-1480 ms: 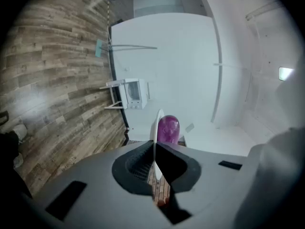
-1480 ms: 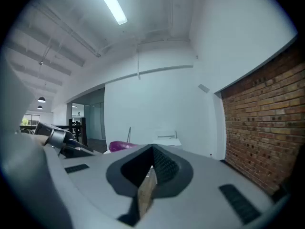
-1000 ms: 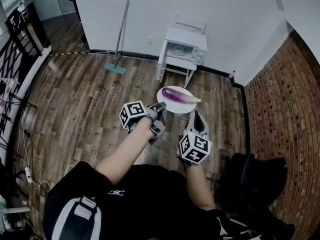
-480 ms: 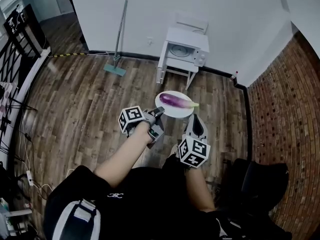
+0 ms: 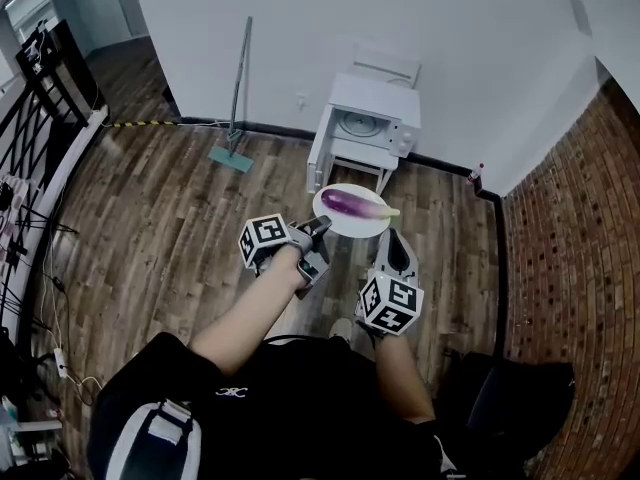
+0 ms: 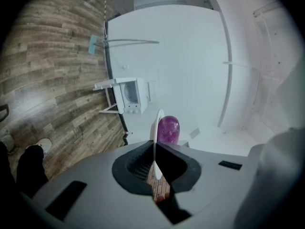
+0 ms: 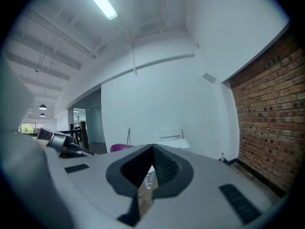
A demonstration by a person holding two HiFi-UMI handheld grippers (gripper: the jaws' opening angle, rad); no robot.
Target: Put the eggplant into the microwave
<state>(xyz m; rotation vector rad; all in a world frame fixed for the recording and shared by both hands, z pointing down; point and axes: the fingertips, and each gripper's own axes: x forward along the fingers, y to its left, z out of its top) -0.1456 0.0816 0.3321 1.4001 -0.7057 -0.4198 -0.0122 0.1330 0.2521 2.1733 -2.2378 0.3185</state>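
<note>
A purple eggplant [image 5: 350, 204] lies on a white plate [image 5: 345, 224] carried above the wood floor. My left gripper [image 5: 322, 224] is shut on the plate's near-left rim. In the left gripper view the plate [image 6: 156, 125] stands edge-on between the jaws, the eggplant [image 6: 168, 130] just beyond my left gripper [image 6: 154, 149]. My right gripper [image 5: 390, 240] sits at the plate's near-right edge, tips together, nothing between them. In its own view, my right gripper [image 7: 152, 149] is level and the eggplant [image 7: 121, 148] peeks out at left. The white microwave [image 5: 372, 126] rests on a small white stand [image 5: 345, 158] ahead.
A long-handled mop [image 5: 236, 98] leans on the white wall left of the stand. A brick wall [image 5: 570, 218] runs along the right, with a small bottle [image 5: 478, 173] in the corner. A black railing [image 5: 40, 88] lines the left and a black chair [image 5: 510, 398] is behind right.
Both grippers and the plate with the eggplant have moved forward across the floor toward the microwave stand, which now sits closer to the plate. The grip on the plate is unchanged.
</note>
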